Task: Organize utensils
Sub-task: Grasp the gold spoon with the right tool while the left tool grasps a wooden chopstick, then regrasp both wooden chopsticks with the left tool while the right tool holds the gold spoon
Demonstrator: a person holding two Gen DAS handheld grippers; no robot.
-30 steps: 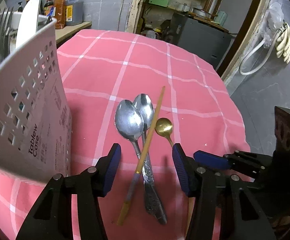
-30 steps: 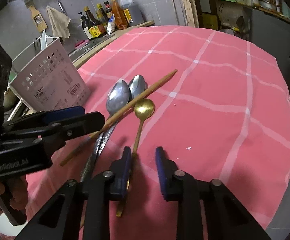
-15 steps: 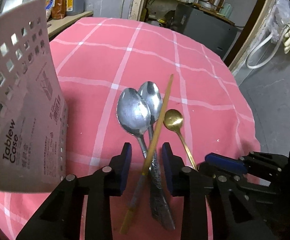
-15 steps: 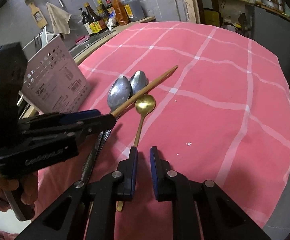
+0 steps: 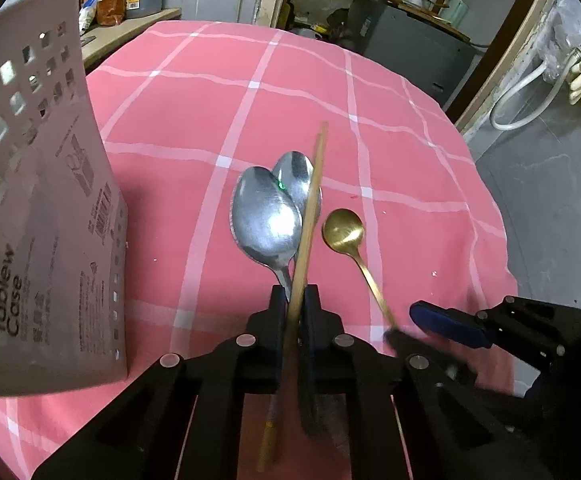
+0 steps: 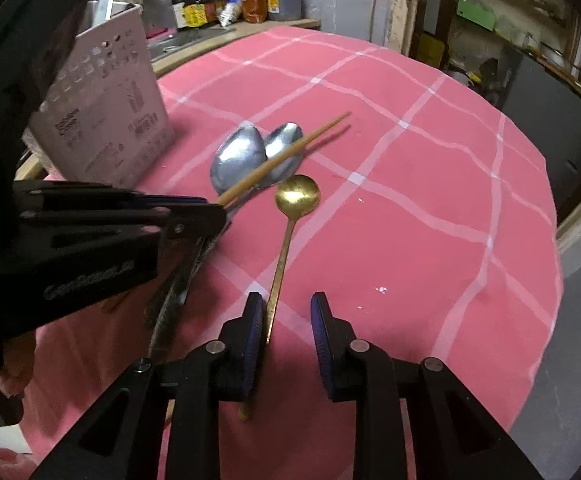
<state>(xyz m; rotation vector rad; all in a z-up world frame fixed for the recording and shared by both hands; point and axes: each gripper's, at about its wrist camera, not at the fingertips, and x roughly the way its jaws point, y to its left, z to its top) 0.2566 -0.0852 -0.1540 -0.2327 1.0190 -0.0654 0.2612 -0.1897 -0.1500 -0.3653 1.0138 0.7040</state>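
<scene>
Left gripper (image 5: 294,304) closing on chopstick (image 5: 310,208) — gold spoon (image 6: 296,196) beside

steel spoons' (image 5: 266,220) handles hidden under left claw (image 5: 295,300), utensil caddy (image 5: 30,200) cropped at edge

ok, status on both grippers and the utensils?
Left gripper closing on chopstick. Right gripper open, gold spoon handle beside its left pad. Chopstick lies across two steel spoons.
</scene>
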